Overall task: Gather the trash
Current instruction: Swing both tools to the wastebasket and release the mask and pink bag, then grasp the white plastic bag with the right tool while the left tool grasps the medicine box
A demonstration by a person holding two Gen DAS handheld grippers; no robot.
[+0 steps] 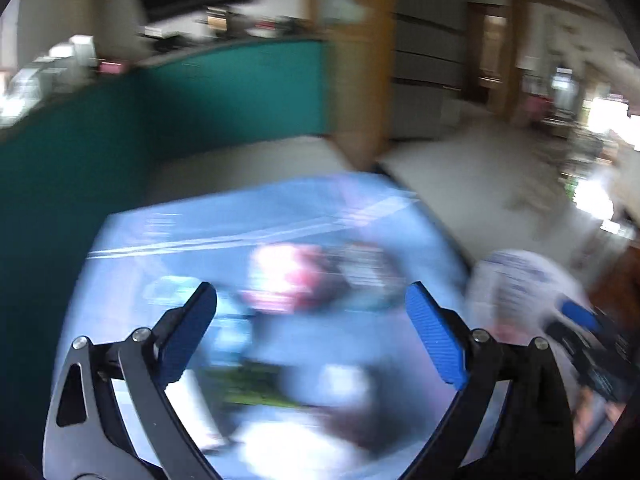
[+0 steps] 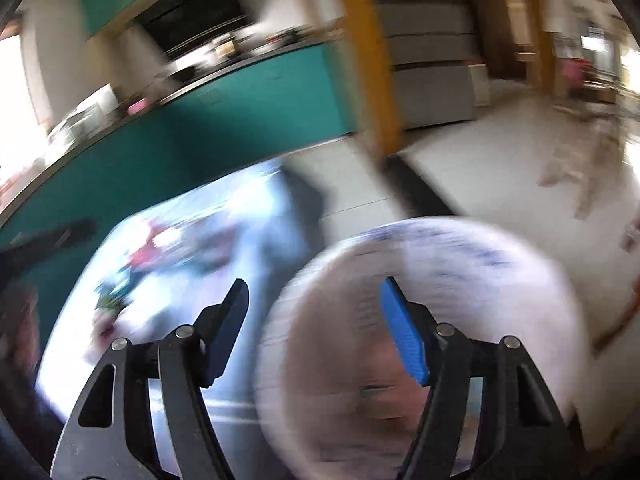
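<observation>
Both views are motion-blurred. A bin lined with a light blue bag (image 1: pixel 192 236) fills the lower middle of the left wrist view and holds mixed trash, including something pink (image 1: pixel 288 276). My left gripper (image 1: pixel 311 292) hangs over it, open and with nothing between the fingers. To the right is a white paper cup with blue print (image 1: pixel 516 280), and beside it my right gripper (image 1: pixel 580 316). In the right wrist view the cup (image 2: pixel 480 264) looms large, mouth toward the camera. My right gripper (image 2: pixel 314 286) is open, its right finger in front of the cup's mouth, pads not pressing. The blue bag (image 2: pixel 256 208) lies left.
A teal counter front (image 1: pixel 200 92) with clutter on top runs behind the bin. A yellow wooden post (image 1: pixel 360 80) stands just past it. Light floor (image 1: pixel 480 184) stretches to the right, with grey drawers (image 2: pixel 432 80) and a doorway further back.
</observation>
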